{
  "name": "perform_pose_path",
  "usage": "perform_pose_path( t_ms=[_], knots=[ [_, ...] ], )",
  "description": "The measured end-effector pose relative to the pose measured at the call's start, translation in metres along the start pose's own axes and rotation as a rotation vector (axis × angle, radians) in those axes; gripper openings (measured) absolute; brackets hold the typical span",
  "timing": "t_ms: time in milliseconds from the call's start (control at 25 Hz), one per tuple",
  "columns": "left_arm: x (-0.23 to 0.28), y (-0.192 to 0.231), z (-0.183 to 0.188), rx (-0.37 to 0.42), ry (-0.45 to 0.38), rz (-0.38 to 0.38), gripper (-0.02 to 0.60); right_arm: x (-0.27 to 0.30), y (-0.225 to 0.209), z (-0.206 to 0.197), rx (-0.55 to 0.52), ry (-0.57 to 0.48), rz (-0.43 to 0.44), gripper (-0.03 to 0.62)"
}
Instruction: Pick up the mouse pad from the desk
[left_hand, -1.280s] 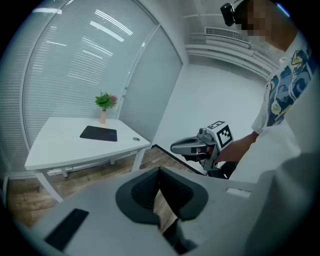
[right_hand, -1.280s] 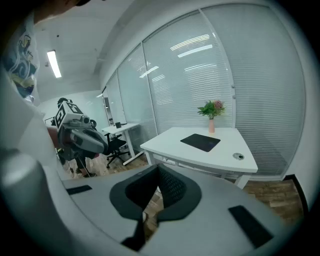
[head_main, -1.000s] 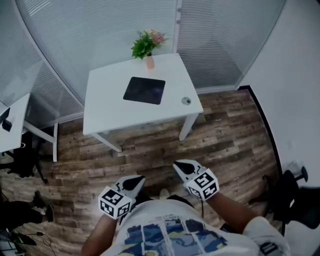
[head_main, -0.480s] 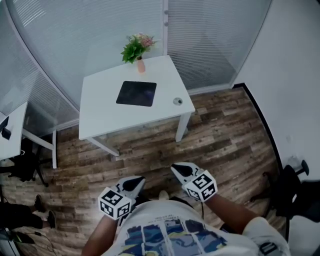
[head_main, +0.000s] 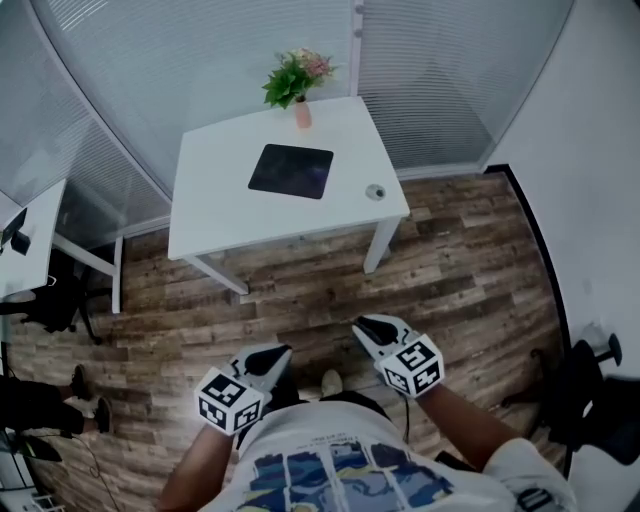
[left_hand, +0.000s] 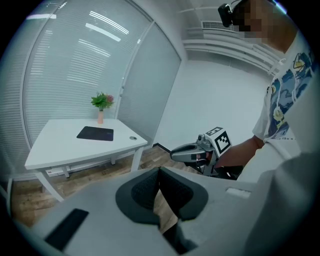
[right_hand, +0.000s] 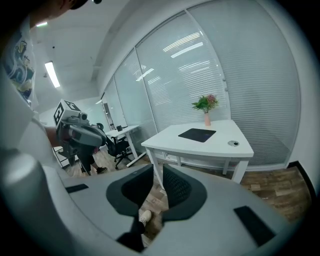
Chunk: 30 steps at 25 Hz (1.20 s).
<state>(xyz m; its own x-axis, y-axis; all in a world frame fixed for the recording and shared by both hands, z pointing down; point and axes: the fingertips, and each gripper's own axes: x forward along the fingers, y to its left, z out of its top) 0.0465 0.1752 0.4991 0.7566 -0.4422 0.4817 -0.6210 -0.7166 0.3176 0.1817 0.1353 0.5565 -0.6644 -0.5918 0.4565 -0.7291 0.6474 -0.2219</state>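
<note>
The dark mouse pad (head_main: 291, 170) lies flat on the white desk (head_main: 215, 215), across a stretch of wood floor from me. It also shows in the left gripper view as the mouse pad (left_hand: 95, 133) and in the right gripper view as the mouse pad (right_hand: 197, 134). Both grippers are held low, close to the person's body and far from the desk. My left gripper (head_main: 268, 360) has its pads meeting at the tips, with nothing held. My right gripper (head_main: 368, 328) has just been opening its jaws; a narrow gap shows between the pads (right_hand: 175, 182) and nothing is in it.
A potted plant (head_main: 297, 80) stands at the desk's far edge and a small round object (head_main: 375, 192) near its right corner. Glass walls with blinds run behind the desk. A second desk (head_main: 30, 250) and a black chair (head_main: 50, 305) are at the left, another chair (head_main: 590, 400) at the lower right.
The head view has swung, so the desk sits a little to the right of where it was half a second ago. Both grippers stay low by the body; the right one has shifted slightly.
</note>
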Motion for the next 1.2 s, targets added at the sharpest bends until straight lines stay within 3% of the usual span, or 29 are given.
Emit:
perform_pose_path(
  t_ms=[280,600,880,1200],
  knots=[
    [-0.007,0.046,0.011,-0.032,-0.029,0.016,0.003,0.053,-0.036,0.047,-0.053,0.004,-0.025,0.104],
    [-0.002,0.141,0.056,-0.010,-0.048,-0.039,0.003,0.150,-0.090,0.120,-0.090,0.012,-0.084,0.245],
    [0.001,0.224,0.103,0.015,-0.064,-0.074,0.003,0.234,-0.156,0.167,-0.102,0.041,-0.178,0.239],
    [0.014,0.290,0.119,-0.009,-0.051,-0.072,0.003,0.309,-0.238,0.171,-0.066,0.122,-0.239,0.233]
  ],
)
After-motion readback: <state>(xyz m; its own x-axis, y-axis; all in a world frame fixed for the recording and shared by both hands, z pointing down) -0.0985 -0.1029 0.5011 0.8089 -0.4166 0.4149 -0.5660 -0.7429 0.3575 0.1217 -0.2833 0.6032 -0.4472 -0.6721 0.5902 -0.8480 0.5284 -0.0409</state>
